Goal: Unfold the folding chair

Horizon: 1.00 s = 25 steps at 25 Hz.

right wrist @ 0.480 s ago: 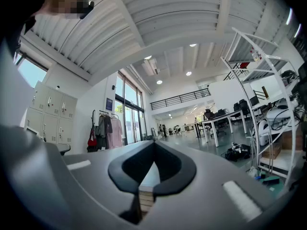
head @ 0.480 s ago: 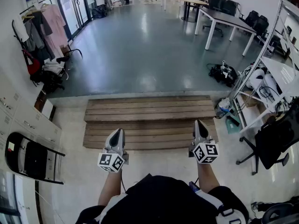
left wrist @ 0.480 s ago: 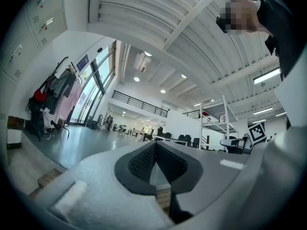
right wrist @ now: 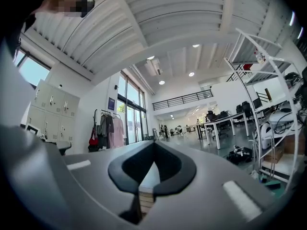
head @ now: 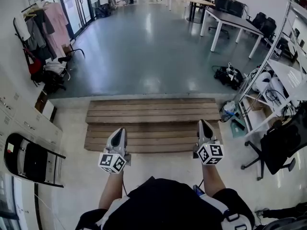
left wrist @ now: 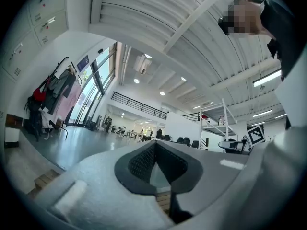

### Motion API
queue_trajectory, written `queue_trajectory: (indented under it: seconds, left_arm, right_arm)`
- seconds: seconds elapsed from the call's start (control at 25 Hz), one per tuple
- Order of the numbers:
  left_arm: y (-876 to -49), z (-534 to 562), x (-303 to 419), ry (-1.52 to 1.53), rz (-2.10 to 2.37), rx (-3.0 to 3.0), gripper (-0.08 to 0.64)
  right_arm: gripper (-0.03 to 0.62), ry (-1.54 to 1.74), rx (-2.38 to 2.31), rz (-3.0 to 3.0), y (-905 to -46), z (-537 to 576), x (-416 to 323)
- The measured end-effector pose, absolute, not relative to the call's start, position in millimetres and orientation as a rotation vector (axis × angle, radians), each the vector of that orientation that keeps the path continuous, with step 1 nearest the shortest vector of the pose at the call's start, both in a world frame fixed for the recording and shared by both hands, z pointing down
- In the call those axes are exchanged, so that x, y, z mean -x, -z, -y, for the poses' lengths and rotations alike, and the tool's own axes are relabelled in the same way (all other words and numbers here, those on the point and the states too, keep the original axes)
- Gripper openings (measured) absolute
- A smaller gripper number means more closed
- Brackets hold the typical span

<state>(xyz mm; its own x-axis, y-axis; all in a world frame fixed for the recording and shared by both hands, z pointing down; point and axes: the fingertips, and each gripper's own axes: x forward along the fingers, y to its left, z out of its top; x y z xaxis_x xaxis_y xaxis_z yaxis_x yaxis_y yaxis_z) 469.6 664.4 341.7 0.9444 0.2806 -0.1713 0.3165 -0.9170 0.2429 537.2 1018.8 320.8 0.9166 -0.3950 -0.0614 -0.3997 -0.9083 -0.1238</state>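
The folding chair (head: 29, 161), black with a thin black frame, stands folded flat against the white lockers at the far left of the head view. Both grippers are held side by side in front of the person, well to the right of the chair and apart from it. My left gripper (head: 118, 131) is shut with nothing in it, and my right gripper (head: 202, 123) is shut and empty too. In the left gripper view the left gripper (left wrist: 154, 145) shows its jaws closed together. The right gripper (right wrist: 153, 145) looks the same in its own view. The chair appears in neither gripper view.
A low wooden platform (head: 153, 113) with steps lies just ahead of the grippers. White lockers (head: 26, 124) line the left wall, with a coat rack (head: 41, 30) beyond. At right are a black office chair (head: 282, 143), a white shelf rack (head: 280, 75) and a bag (head: 229, 75).
Both grippers stay shut and side by side. The head view has shifted slightly, so the chair sits a touch further left in the picture.
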Motion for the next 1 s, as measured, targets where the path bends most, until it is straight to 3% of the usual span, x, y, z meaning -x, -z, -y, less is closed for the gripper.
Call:
queue_trajectory:
  seconds: [0.48,1.0]
  left_arm:
    - [-344.1,-651.3,-447.1,0.208,-0.307,-2.862,0.0]
    - [-352.5,-618.7,-366.9,0.196,0.113,-2.887,0.0]
  right_arm:
    - [0.005,0.017,2.842,-0.798,-333.3,-989.4,-548.0]
    - [0.005,0.129,2.691,-1.205,-349.2,-907.4,-560.0]
